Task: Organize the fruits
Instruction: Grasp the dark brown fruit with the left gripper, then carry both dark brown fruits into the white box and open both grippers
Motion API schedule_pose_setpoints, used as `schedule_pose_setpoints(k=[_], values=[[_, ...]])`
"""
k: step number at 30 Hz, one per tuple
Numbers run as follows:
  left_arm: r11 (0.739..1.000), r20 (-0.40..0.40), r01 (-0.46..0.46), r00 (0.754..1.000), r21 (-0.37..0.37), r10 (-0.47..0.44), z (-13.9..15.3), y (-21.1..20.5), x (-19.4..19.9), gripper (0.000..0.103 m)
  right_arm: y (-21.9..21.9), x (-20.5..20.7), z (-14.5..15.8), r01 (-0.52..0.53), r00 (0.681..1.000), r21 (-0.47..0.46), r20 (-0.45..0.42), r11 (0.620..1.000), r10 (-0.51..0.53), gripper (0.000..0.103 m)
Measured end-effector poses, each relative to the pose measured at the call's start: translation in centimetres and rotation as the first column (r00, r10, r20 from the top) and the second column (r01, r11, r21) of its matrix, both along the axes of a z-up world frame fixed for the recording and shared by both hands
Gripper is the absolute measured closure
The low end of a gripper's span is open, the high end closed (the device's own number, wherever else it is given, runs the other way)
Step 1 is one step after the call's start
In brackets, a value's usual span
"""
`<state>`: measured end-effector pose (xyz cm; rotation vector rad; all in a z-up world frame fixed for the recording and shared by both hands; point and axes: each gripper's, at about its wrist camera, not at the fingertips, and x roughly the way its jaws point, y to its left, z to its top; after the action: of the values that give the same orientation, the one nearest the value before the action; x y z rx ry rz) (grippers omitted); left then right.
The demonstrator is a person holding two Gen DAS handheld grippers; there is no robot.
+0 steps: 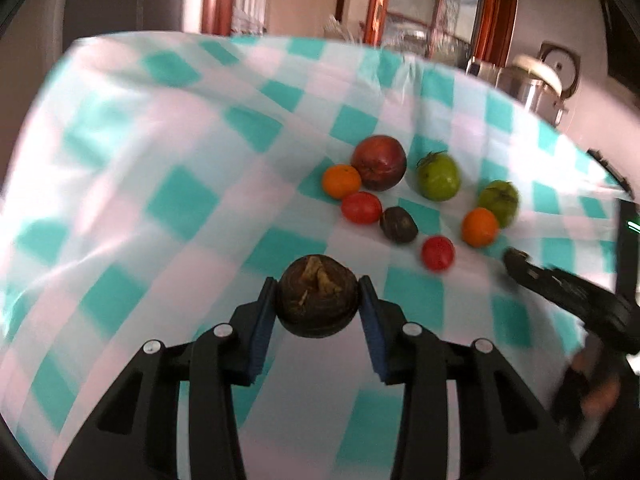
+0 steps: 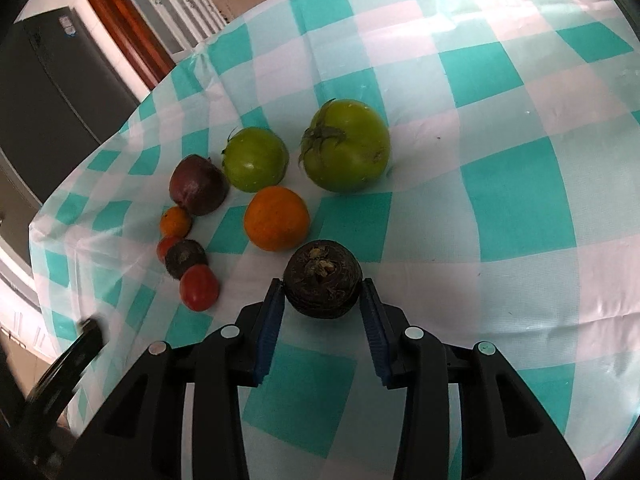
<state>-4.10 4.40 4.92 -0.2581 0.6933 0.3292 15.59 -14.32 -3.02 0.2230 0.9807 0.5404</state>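
Observation:
In the left wrist view, my left gripper point(image 1: 318, 294) is shut on a dark brown round fruit point(image 1: 316, 300), its blue pads point(image 1: 266, 320) pressing on both sides. Beyond it lie a large dark red fruit point(image 1: 379, 168), two oranges point(image 1: 341, 180), two red tomatoes point(image 1: 361, 207), a small dark fruit point(image 1: 398, 224) and two green tomatoes point(image 1: 438, 176). In the right wrist view, my right gripper point(image 2: 322, 294) is shut on another dark round fruit point(image 2: 322, 284), just in front of an orange point(image 2: 277, 218) and two green tomatoes point(image 2: 346, 146).
A teal and white checked cloth point(image 1: 180, 200) covers the table, whose edges fall away at the left point(image 2: 52, 240). A metal pot point(image 1: 536, 80) stands behind the table. A dark fridge point(image 2: 48, 92) is at the far left. A hand point(image 1: 592, 392) holds the other gripper.

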Motion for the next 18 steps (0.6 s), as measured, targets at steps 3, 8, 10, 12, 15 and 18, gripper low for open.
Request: schedule_pose_setpoints(k=[3,8,10,12,15,18], values=[[1.000,0.018,-0.003,1.000,0.027,0.002,1.0,-0.3,-6.1,0.062,0.0,-3.2,0.9,-0.006,1.000,-0.003,0.010,1.000,0.006,0.064],[0.994,0.035,-0.018,0.999,0.108,0.014,1.6,0.4,-16.0,0.062,1.7,-12.5,3.4,-0.098,0.994,0.059,0.064,0.993,0.094,0.064],[0.995,0.038,-0.032,0.999,0.097,0.029,1.5,1.3,-19.6,0.062,2.8,-16.2,4.6,-0.154,0.984,0.061,0.098,0.986,0.148,0.064],[0.993,0.029,-0.049,0.999,0.104,0.046,1.0,2.3,-23.4,0.062,4.2,-19.8,5.7,-0.223,0.968,0.047,0.127,0.974,0.215,0.064],[0.991,0.021,-0.078,0.997,0.110,0.076,0.0,3.5,-28.2,0.062,6.6,-24.2,7.3,-0.328,0.932,0.015,0.167,0.944,0.321,0.064],[0.988,0.012,-0.125,0.992,0.094,0.125,-1.4,4.9,-31.9,0.062,9.5,-27.8,8.0,-0.425,0.888,-0.014,0.189,0.905,0.420,0.064]])
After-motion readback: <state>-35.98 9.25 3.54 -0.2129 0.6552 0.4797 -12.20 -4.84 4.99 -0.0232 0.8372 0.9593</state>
